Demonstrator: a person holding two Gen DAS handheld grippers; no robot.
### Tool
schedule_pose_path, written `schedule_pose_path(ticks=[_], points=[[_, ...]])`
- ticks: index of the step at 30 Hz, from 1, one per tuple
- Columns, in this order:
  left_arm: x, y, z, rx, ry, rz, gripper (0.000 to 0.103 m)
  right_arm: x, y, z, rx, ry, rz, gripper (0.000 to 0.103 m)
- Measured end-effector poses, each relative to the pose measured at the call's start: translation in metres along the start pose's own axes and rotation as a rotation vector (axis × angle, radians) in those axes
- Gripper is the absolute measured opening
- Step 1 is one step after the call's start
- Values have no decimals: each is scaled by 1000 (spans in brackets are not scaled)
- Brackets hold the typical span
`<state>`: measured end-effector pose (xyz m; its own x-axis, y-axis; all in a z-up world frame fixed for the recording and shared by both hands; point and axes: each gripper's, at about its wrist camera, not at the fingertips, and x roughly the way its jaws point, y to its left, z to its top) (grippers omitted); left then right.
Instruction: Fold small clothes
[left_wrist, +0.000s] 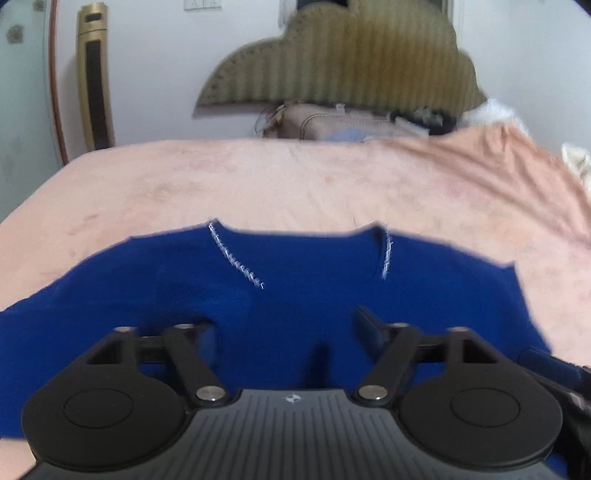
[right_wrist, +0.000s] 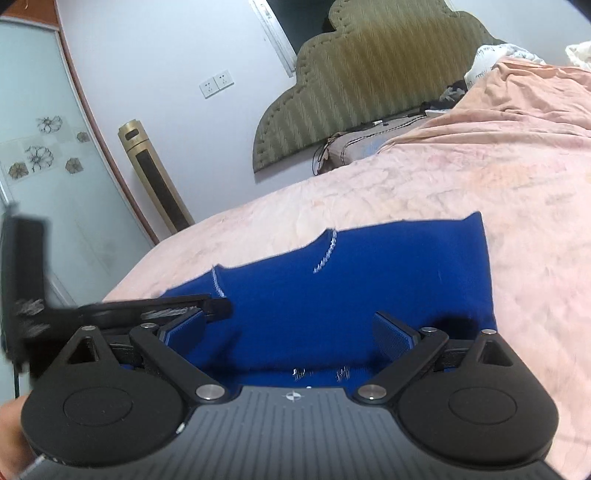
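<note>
A blue garment (left_wrist: 295, 295) with white stitched seams lies flat on the pink bedsheet (left_wrist: 295, 177). My left gripper (left_wrist: 286, 328) hovers low over its near part, jaws wide apart, and nothing is pinched between the fingers (left_wrist: 365, 321). In the right wrist view the same garment (right_wrist: 369, 277) spreads under my right gripper (right_wrist: 290, 328), whose blue pads (right_wrist: 391, 332) stand well apart over the cloth without pressing it. The left gripper's finger (right_wrist: 218, 306) reaches in from the left, just beside my right gripper's left pad. The garment's near edge is hidden under both gripper bodies.
An olive padded headboard (left_wrist: 343, 59) and pillows (left_wrist: 332, 122) sit at the far end of the bed. A gold tower unit (right_wrist: 155, 177) stands by the wall near a glass door (right_wrist: 37, 147). The pink sheet (right_wrist: 498, 166) extends beyond and right of the garment.
</note>
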<state>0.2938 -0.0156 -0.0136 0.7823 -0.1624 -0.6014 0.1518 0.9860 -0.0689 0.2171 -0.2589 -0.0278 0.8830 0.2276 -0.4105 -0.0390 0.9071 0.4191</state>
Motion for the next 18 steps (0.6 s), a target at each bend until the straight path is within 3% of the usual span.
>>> schedule_pose_path(ticks=[4, 8, 11, 14, 18], points=[[-21, 12, 10, -22, -66, -69, 87, 4, -15, 18, 70, -14, -21, 100], [-46, 45, 17, -186, -127, -65, 87, 19, -21, 30, 105, 57, 17, 100], [-65, 76, 10, -294, -149, -22, 87, 35, -6, 32, 57, 136, 97, 100], [-81, 99, -7, -302, -175, 36, 87, 54, 19, 29, -29, 187, 129, 100], [-89, 109, -21, -342, -187, -48, 95, 79, 45, 20, -75, 218, 166, 100]])
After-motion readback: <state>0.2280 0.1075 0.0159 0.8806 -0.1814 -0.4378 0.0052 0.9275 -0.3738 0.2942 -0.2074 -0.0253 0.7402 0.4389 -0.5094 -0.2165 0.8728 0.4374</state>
